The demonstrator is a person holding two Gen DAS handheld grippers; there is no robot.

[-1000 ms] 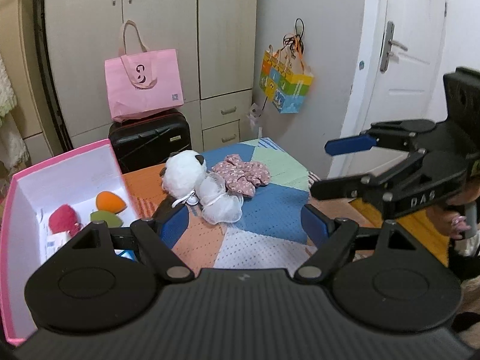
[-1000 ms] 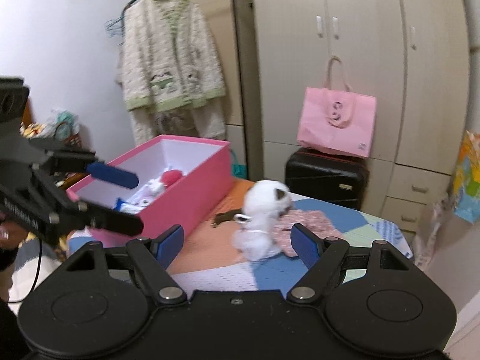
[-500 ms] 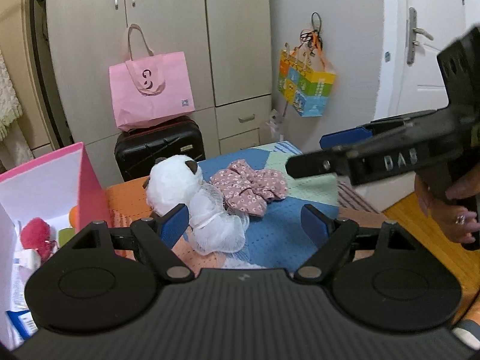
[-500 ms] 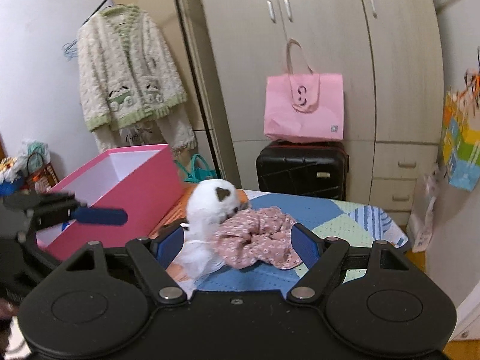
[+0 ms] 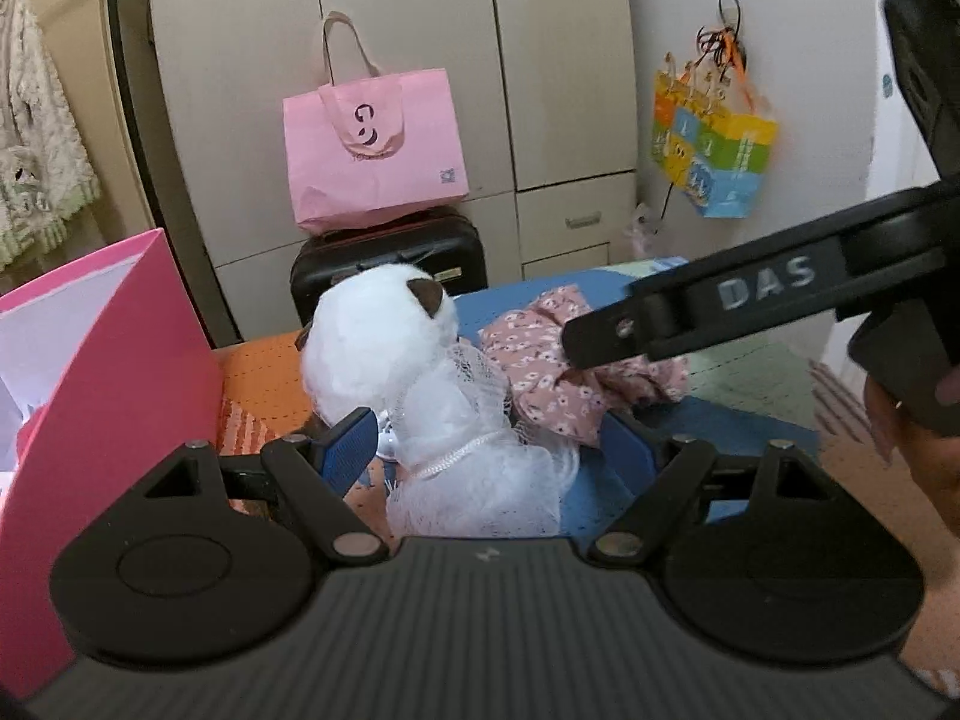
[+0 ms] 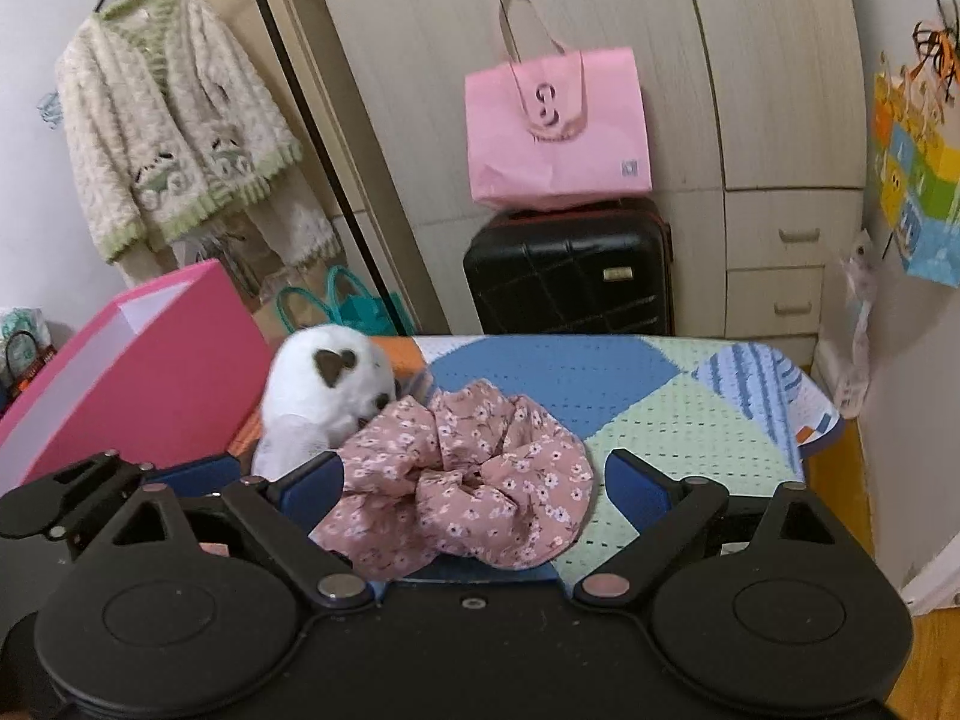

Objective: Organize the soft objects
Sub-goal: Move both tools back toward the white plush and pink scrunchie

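A white plush panda in a white gauze dress (image 5: 432,396) lies on the patchwork table (image 5: 738,426). My left gripper (image 5: 486,456) is open, its blue fingers either side of the dress. A pink floral scrunchie (image 6: 474,468) lies right of the panda (image 6: 318,396). My right gripper (image 6: 474,486) is open with the scrunchie between its fingers; its arm crosses the left wrist view (image 5: 750,306). A pink box (image 5: 90,372) stands at the left; it also shows in the right wrist view (image 6: 138,372).
A black suitcase (image 6: 570,270) with a pink bag (image 6: 558,126) on it stands behind the table against the wardrobe. A colourful bag (image 5: 714,162) hangs on the right wall. A cardigan (image 6: 174,144) hangs at the left.
Both grippers have moved forward and lower. The left now straddles the panda's dress and the right straddles the scrunchie. Both have stayed open.
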